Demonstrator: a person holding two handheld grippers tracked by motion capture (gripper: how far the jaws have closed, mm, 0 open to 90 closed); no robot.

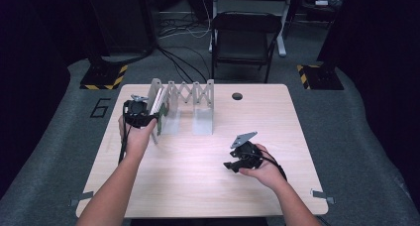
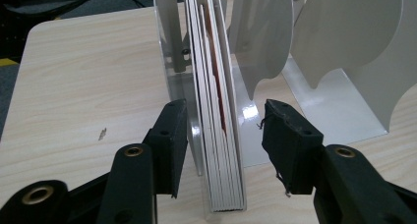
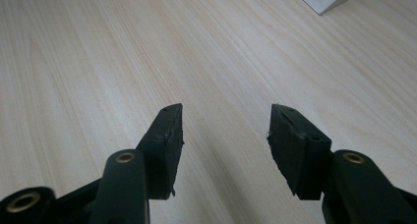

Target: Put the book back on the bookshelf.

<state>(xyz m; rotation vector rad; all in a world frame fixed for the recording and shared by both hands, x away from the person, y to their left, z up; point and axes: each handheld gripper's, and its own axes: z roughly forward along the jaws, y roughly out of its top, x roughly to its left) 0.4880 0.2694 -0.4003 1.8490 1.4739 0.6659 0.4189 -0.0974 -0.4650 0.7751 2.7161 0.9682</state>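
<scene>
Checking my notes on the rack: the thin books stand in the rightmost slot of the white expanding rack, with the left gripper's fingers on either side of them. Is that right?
Not quite. The high view shows the books in the leftmost slot of the white expanding rack, not the rightmost. The left gripper does have its fingers on either side of them.

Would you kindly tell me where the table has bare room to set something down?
Bare wood lies between the rack and the right gripper, along the table's right edge, and across the near edge. It is crowded at the rack's left end, where the left gripper straddles the books.

A rack (image 1: pixel 198 104) stands upper left of centre on the desk (image 1: pixel 277 137). Books (image 1: pixel 157 101) stand in its leftmost slot. A chair (image 1: pixel 245 40) sits behind the desk.
</scene>
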